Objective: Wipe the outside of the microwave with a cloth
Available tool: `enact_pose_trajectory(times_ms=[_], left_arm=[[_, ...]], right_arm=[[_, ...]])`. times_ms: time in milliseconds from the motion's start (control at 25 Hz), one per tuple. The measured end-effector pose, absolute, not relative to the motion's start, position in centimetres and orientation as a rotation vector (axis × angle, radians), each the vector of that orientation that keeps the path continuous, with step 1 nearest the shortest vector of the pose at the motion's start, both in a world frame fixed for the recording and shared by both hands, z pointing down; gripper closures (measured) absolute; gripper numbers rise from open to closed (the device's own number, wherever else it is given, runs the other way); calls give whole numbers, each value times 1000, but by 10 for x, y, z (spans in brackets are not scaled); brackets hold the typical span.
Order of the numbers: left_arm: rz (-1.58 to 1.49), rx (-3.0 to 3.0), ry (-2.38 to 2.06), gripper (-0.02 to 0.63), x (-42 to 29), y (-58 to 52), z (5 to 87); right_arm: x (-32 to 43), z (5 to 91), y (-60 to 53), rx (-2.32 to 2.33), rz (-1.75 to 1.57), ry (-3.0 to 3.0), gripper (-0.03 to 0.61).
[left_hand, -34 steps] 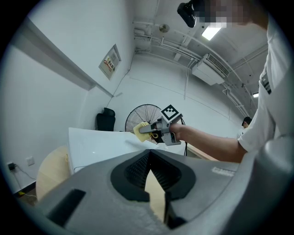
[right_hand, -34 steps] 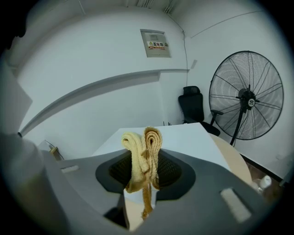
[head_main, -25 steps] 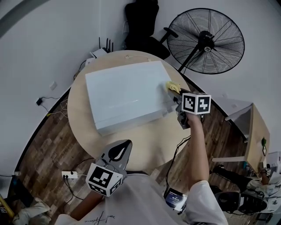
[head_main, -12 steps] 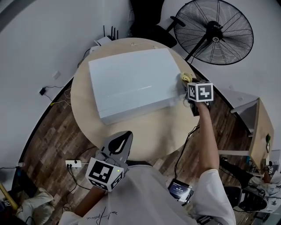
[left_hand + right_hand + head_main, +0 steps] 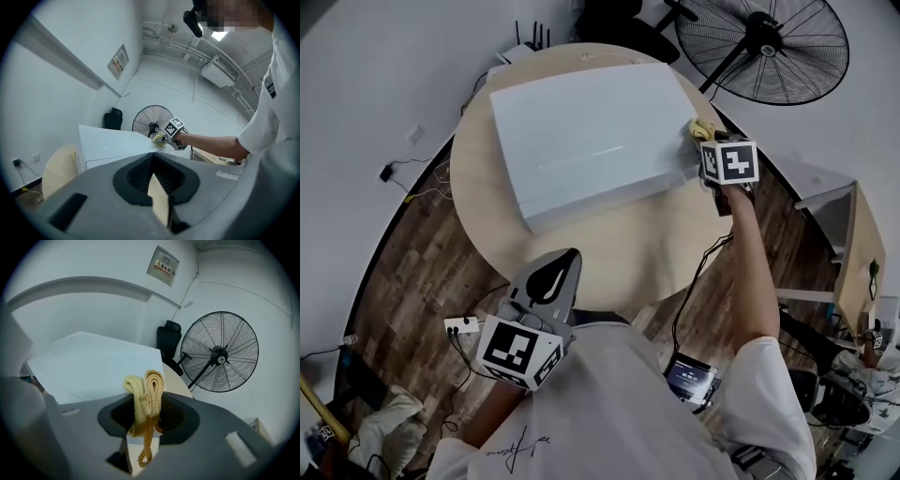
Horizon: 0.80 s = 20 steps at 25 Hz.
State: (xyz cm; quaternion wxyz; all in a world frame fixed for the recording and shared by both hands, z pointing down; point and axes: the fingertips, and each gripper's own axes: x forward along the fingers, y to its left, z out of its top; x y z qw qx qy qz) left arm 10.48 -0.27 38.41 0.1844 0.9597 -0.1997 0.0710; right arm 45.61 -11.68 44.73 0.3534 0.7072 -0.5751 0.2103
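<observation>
The right hand-held gripper point(image 5: 146, 426) squeezes the yellow cloth point(image 5: 149, 385) tight so it can rub the white microwave point(image 5: 581, 141) just ahead of it. The left hand-held gripper point(image 5: 551, 284) is closed and empty, well back.

A round wooden table point(image 5: 609, 253) stands on a dark plank floor point(image 5: 403, 281), where a white power strip point(image 5: 461, 325) lies close by. Beyond the table are a large black pedestal fan point(image 5: 764, 47) and a black chair point(image 5: 623, 28). A small sign point(image 5: 161, 266) hangs on the white wall.
</observation>
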Motion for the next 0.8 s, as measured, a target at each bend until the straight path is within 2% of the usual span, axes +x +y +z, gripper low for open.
enact_pose_trajectory(times_ms=[800], left_arm=[[169,2724,-538,624,47,-17,382]], right_arm=[[368,450,-126,1842,623,-1510,446]])
